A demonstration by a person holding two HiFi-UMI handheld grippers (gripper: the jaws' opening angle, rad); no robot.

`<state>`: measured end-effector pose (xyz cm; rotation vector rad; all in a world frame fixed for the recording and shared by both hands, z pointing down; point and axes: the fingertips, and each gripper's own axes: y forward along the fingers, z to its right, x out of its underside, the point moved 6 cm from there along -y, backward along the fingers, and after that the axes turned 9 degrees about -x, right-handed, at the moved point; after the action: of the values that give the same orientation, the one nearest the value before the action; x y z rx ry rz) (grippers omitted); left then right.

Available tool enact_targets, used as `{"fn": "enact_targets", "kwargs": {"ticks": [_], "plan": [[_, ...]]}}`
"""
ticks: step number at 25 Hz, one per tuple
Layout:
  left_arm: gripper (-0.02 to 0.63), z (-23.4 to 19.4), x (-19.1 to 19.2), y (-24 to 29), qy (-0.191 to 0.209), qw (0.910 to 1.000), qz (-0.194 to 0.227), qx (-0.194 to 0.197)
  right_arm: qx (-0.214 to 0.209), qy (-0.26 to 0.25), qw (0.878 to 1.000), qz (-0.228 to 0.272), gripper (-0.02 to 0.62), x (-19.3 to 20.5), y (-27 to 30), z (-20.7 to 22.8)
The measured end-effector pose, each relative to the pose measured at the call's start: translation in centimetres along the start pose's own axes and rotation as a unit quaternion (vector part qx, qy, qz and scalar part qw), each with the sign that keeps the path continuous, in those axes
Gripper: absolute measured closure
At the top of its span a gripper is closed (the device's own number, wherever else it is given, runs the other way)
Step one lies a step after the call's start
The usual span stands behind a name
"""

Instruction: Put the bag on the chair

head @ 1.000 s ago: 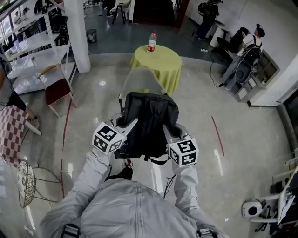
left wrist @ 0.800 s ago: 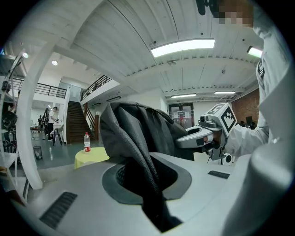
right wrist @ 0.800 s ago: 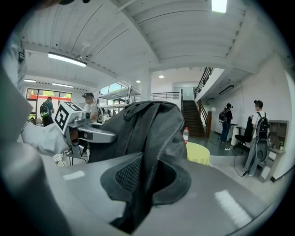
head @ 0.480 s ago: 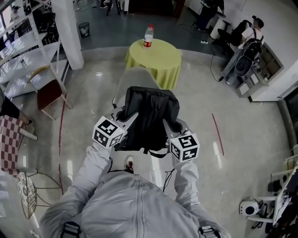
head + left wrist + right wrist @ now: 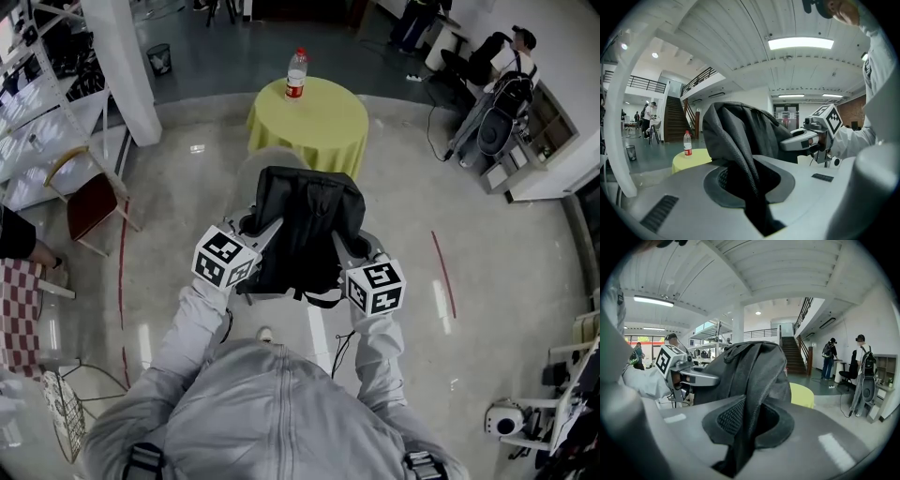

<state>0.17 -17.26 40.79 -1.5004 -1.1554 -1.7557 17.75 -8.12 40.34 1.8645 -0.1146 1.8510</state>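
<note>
Polished pale floor fills the head view, with a round table (image 5: 305, 117) under a yellow-green cloth ahead, a red-labelled bottle (image 5: 296, 73) on it. Between person and table a black backpack (image 5: 309, 220) hangs in the air, left tongs (image 5: 255, 228) on one flank, right tongs (image 5: 349, 246) on the other. A pale chair (image 5: 265, 165) peeks out just past the bag's top left corner. Its seat is hidden behind the bag, so I can't tell how high the bag hangs above it.

Over to the left gripper view: both jaws are nipped tight on a fold of the backpack's dark fabric, which rises straight out of the jaws. The right tongs show across the bag, the yellow table and bottle off to the left.

Right gripper view, same story mirrored: jaws pinched shut on a mesh-edged fold of the bag, with the left tongs beyond it and the table's yellow edge to the right.

My read: this is the carry, closing in on the chair, nothing set down yet. Next comes lining the bag up over the seat, lowering it level with both sides together, and letting go only once the seat takes the weight.
</note>
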Motion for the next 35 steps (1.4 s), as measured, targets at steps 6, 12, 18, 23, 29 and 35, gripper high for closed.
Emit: {"fn": "enact_targets", "kwargs": {"ticks": [6,12,18,23,29,35], "plan": [[0.563,-2.6,0.5,3.6,0.002,0.9995,-0.025,-0.02,0.005,0.009,1.0,-0.013,0.549,0.5,3.4,2.9],[0.563,-4.9,3.3,7.3,-0.014,0.9978,-0.057,-0.033,-0.005,0.041,0.998,-0.039,0.549,2.9,7.0,5.9],[0.563,-6.5,7.6,11.2,-0.045,0.9939,-0.091,-0.042,-0.028,0.056,0.995,-0.081,0.549,6.7,10.6,9.1],[0.561,-7.7,11.7,14.2,-0.095,0.9846,-0.135,-0.057,-0.058,0.069,0.989,-0.12,0.549,10.4,13.6,11.6],[0.561,-8.6,15.0,18.5,-0.125,0.9731,-0.182,-0.067,-0.082,0.093,0.979,-0.16,0.549,14.1,16.5,15.3],[0.56,-10.9,18.1,22.6,-0.146,0.9619,-0.218,-0.078,-0.104,0.105,0.97,-0.193,0.549,17.0,20.4,18.8]]}}
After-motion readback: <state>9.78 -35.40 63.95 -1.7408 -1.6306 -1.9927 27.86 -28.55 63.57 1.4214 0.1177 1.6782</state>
